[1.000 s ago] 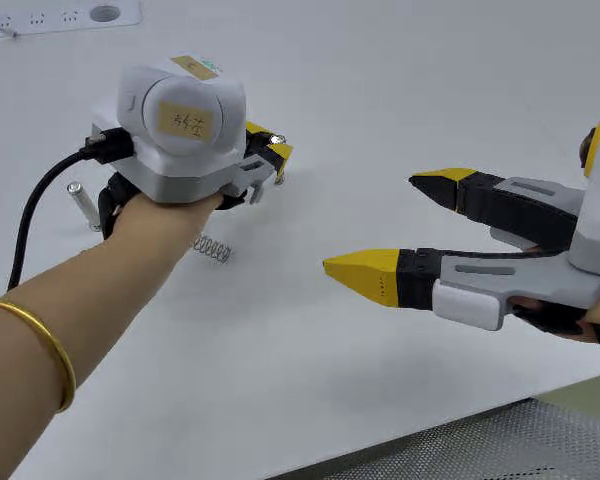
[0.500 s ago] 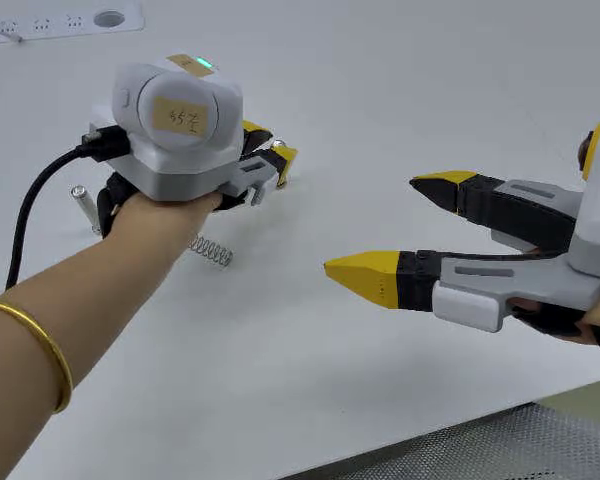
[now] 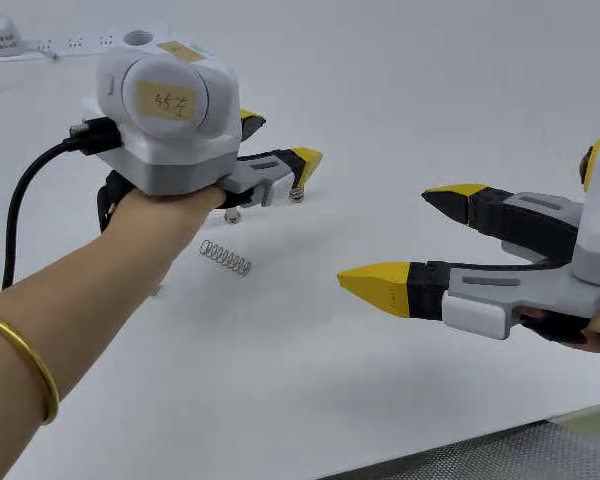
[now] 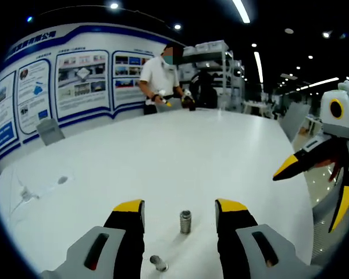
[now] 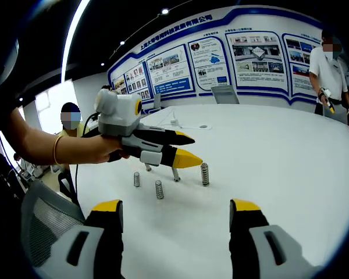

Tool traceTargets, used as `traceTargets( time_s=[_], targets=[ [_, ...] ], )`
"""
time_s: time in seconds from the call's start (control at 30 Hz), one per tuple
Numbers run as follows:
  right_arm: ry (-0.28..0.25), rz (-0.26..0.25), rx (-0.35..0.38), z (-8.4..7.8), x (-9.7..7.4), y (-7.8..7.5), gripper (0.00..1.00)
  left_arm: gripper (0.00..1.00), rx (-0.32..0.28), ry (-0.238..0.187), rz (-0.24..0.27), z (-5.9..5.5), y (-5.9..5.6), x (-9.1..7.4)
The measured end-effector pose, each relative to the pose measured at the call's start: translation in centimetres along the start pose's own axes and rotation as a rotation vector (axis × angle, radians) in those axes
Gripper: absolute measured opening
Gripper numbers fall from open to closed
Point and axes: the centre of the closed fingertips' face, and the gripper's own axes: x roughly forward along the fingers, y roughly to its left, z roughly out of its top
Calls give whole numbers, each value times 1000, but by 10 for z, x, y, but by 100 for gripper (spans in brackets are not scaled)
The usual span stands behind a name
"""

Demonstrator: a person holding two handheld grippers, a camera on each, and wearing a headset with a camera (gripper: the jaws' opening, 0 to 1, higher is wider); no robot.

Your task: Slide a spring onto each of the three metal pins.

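Loose spring (image 3: pixel 226 258), both sets of jaws spread
Head view: it lies centre-left, below the spread left gripper (image 3: pixel 278 140); light, squashy, likely best pinched mid-coil. Left gripper view: pin (image 4: pixel 185 221) lower centre. Right gripper view: right gripper (image 5: pixel 177 207) spread, bottom

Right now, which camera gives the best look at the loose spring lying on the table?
The head view: the spring lies flat in the open on the white table, its coils plain to see. The right gripper view has small coiled shapes under the left gripper; I cannot tell which is it.
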Motion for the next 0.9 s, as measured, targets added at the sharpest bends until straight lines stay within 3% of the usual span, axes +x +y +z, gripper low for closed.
traceTargets(
  time_s=[0.23, 0.57, 0.9],
  targets=[
    [19, 3, -15, -3, 3, 2, 75, 66, -20, -16, 17, 10, 9, -24],
    [23, 14, -24, -3, 6, 7, 75, 82, -12, -39, 51, 22, 18, -55],
    [30, 20, -26, -5, 9, 9, 74, 94, -14, -30, 75, 21, 22, -75]
  ],
)
